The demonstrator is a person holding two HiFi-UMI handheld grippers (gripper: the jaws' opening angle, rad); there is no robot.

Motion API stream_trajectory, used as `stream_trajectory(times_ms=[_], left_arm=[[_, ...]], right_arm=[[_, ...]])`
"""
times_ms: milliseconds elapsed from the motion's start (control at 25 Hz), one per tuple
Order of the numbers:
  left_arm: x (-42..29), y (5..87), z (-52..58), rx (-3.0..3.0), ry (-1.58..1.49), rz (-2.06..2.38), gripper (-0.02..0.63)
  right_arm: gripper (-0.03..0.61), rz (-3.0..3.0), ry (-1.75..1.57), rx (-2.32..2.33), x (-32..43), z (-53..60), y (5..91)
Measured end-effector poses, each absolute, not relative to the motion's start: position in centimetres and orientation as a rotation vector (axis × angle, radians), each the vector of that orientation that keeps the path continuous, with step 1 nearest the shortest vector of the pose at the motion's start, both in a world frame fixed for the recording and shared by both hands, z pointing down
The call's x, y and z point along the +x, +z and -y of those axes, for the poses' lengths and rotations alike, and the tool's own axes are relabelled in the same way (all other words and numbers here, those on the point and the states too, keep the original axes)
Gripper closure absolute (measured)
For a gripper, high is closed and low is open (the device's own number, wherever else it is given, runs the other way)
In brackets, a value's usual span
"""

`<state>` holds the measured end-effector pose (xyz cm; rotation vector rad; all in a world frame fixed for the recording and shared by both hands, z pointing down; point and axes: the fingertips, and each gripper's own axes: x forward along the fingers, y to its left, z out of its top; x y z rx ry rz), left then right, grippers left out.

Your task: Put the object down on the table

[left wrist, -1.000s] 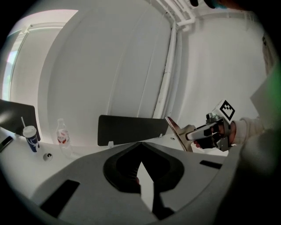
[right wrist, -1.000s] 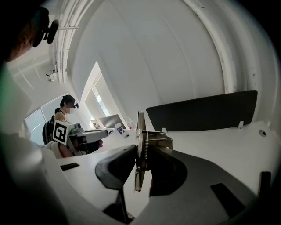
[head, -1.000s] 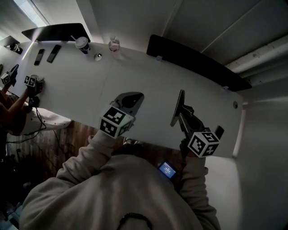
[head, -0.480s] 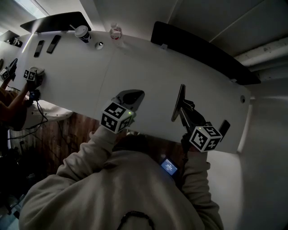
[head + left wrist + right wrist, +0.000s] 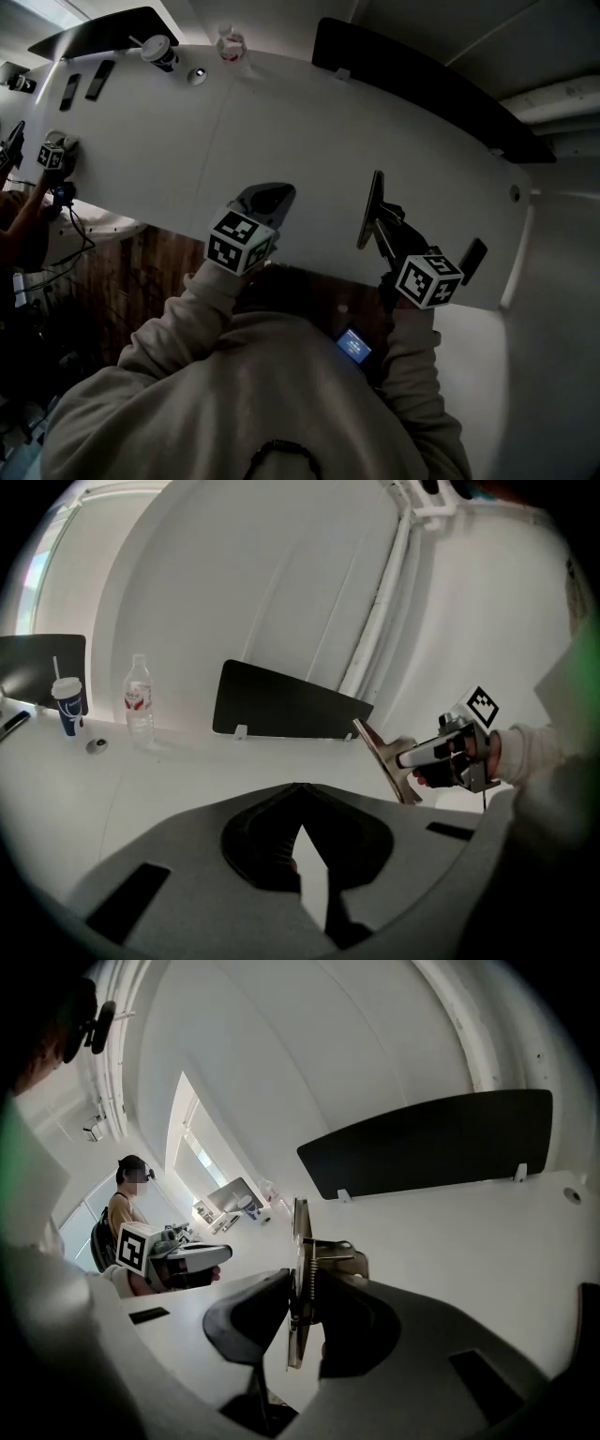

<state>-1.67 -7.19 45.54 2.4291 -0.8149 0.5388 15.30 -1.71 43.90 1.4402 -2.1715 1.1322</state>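
The clipboard (image 5: 374, 208) stands on its edge, metal clip end toward the person, clamped between the fingers of the right gripper (image 5: 381, 231) low over the white table (image 5: 309, 131) near its front edge; whether it touches the top I cannot tell. Just beside it, the left gripper (image 5: 265, 200) hovers over the table with its fingers together at the tips and nothing between them. A water bottle (image 5: 231, 44) and a paper cup (image 5: 157, 52) stand well apart at the far edge, beside a black divider panel (image 5: 412, 80).
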Motion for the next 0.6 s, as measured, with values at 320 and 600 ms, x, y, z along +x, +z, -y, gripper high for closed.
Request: stream_trajectory(times_ms=[320,600], left_arm=[[-0.7,49.7,5.7,2.374,0.616,0.744,0.618],[0.6,53.1,4.0,2.303,0.642,0.693,0.618]], right_arm=[[0.476,2.143,1.210,1.422,15.3,1.5,47.9],[0.476,2.105,1.275,1.394,15.6,0.8,51.2]])
